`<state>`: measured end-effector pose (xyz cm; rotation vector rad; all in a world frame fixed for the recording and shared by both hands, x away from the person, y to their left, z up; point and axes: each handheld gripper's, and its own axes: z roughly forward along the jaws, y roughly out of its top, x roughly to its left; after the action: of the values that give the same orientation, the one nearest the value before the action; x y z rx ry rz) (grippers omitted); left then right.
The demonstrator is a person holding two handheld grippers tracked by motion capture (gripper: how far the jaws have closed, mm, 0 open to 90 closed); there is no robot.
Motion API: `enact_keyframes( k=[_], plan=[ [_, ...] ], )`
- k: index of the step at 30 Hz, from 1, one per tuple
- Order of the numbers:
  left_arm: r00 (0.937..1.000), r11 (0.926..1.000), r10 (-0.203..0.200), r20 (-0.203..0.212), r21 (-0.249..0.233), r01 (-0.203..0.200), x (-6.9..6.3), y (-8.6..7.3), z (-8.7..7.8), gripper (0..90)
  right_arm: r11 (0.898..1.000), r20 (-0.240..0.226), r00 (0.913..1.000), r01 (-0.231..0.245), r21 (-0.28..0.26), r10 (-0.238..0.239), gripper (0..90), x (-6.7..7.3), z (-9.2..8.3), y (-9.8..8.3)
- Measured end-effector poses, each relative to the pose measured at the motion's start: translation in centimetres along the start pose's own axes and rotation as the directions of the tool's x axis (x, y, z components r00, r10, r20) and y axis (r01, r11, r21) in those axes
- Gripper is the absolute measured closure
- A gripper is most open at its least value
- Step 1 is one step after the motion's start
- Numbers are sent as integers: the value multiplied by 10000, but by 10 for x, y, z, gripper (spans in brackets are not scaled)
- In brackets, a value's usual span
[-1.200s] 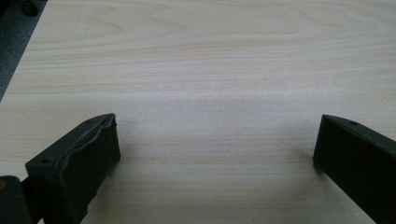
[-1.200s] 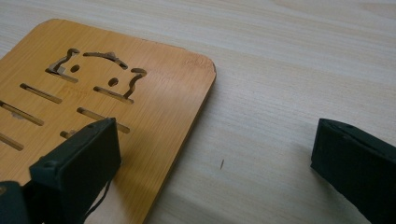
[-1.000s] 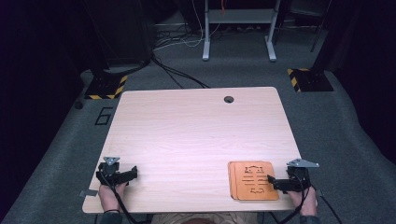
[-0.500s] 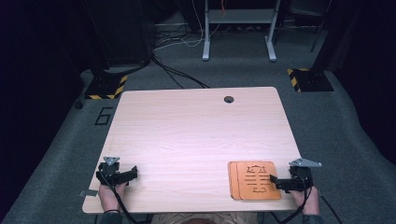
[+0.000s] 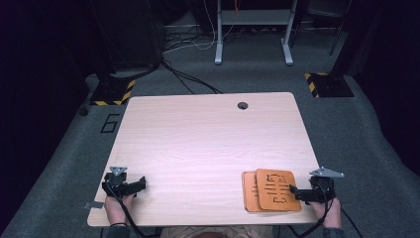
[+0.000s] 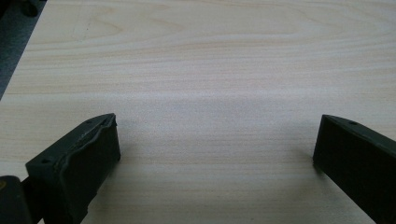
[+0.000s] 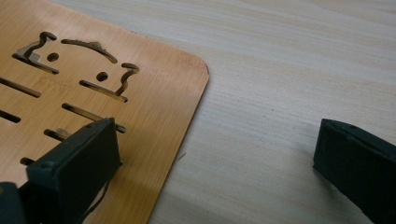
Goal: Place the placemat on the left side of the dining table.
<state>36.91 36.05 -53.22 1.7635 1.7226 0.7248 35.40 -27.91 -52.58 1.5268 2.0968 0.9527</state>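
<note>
Your right gripper (image 7: 217, 149) has its jaws spread wide apart, clamped on nothing. In the right gripper view one jaw hangs over the corner area of the top wooden board (image 7: 93, 93), above its cut slots, while the other jaw stands over bare table (image 7: 289, 70) just past the board's rounded corner. Whether the jaw touches the board you cannot tell from here. From the high view, the right gripper (image 5: 297, 192) sits at the right edge of that top wooden board (image 5: 275, 190), which lies askew on a second board (image 5: 249, 191) beneath it, both flat near the table's front right corner.

Your left gripper (image 6: 215, 140) is open just as wide, with only plain wood grain between its jaws. In the high view the left gripper (image 5: 141, 182) rests at the front left corner of the table (image 5: 208, 139), well apart from the boards, with your left hand (image 5: 117, 207) behind it at the table's edge.
</note>
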Motion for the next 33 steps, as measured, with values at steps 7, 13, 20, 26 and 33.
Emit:
enact_keyframes(
  k=[7, 13, 20, 26, 33],
  plan=[
    [10000, 10000, 33, -13, 16, -33, -2, -1, -1, 0, 10000, 26, 10000, 4, -57, -4, 0, 0, 0, 0],
    [9988, 9999, 150, 467, -79, -147, -18, 0, -3, 0, 9999, 73, 10000, -38, -103, 39, 0, 0, 0, -1],
    [9886, 9967, 805, 1273, -180, -788, -49, 6, -7, 0, 9998, 88, 9999, -68, -177, 69, 0, 0, 0, -2],
    [9756, 9951, 985, 1964, -206, -963, -72, 11, -10, 0, 9998, 97, 9999, -32, -198, 34, 0, 0, 0, -2],
    [9534, 9876, 1571, 2576, -405, -1518, -101, 19, -16, 0, 9997, 133, 9999, -52, -226, 55, 0, 1, -1, -3]
  ],
)
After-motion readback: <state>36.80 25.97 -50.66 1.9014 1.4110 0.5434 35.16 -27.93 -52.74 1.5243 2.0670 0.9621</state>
